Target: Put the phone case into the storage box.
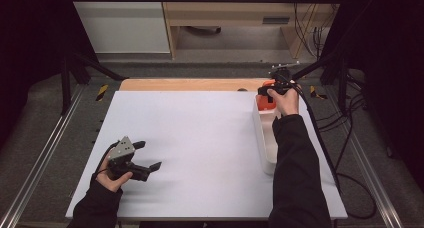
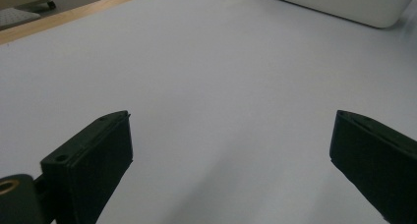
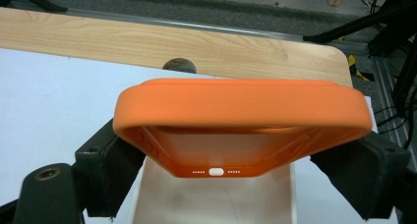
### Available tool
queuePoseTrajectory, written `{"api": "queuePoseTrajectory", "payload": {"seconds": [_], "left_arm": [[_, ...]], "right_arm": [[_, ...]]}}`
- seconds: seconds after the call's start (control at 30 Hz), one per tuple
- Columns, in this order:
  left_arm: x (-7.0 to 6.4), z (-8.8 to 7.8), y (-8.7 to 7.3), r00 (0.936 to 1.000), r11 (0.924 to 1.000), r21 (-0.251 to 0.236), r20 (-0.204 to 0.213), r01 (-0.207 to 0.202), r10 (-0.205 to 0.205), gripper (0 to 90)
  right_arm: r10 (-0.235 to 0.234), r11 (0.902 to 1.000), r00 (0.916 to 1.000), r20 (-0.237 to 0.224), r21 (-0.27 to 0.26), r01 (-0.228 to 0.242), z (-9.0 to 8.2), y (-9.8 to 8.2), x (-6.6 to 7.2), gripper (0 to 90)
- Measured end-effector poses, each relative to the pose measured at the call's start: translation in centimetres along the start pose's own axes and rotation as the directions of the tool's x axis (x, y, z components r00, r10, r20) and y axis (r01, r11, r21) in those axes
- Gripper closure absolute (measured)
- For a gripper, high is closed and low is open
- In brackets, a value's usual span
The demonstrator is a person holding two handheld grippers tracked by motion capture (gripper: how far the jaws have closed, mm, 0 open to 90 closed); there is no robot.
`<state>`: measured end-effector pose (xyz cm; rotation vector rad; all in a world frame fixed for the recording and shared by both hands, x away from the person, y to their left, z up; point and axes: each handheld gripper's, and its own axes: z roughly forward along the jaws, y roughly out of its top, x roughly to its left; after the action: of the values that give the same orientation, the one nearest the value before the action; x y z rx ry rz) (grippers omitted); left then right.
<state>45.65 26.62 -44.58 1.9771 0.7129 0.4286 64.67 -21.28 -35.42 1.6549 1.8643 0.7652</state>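
The right claw (image 3: pixel 236 184) gripped an orange phone case (image 3: pixel 241 121) above the white tray (image 1: pixel 265 138) (release still pending), while the left claw (image 2: pixel 231 160) gaped empty.

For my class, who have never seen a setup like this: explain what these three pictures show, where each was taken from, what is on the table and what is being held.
No robot arm here: a person holds a hand-operated gripper in each hand at a table covered by a white board.

The high view looks down from above the person's side. The left gripper rests low over the board, its jaws open and empty. The right gripper reaches to the far end of a long white tray.

The other two pictures come from cameras riding on the grippers, looking along their black jaws. The left gripper view shows bare board between its jaws. The right gripper view shows that gripper shut on an orange phone case, held above the tray.
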Motion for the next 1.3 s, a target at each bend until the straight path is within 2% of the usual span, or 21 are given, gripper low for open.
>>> {"api": "queuePoseTrajectory", "payload": {"seconds": [0.67, 1.2, 1.3], "left_arm": [[0.0, 0.1, 0.0, 1.0, 1.0, 0.008, 0.002, -0.004, 0.004, 2.1], [0.0, 0.1, 0.0, 1.0, 0.9999, 0.012, 0.004, -0.006, 0.006, 2.1], [0.0, 0.1, -0.1, 1.0, 0.9999, 0.013, 0.005, -0.007, 0.006, 2.1]], "right_arm": [[-0.003, 0.9989, 0.9998, 0.019, 0.047, 0.002, 2.2, -0.7, 0.4, 15.2], [0.007, 0.9987, 0.9996, 0.026, 0.05, -0.008, 2.6, -0.7, 0.5, 14.9], [0.014, 0.999, 0.9998, 0.014, 0.043, -0.014, 2.6, -0.7, 0.4, 11.8]]}}
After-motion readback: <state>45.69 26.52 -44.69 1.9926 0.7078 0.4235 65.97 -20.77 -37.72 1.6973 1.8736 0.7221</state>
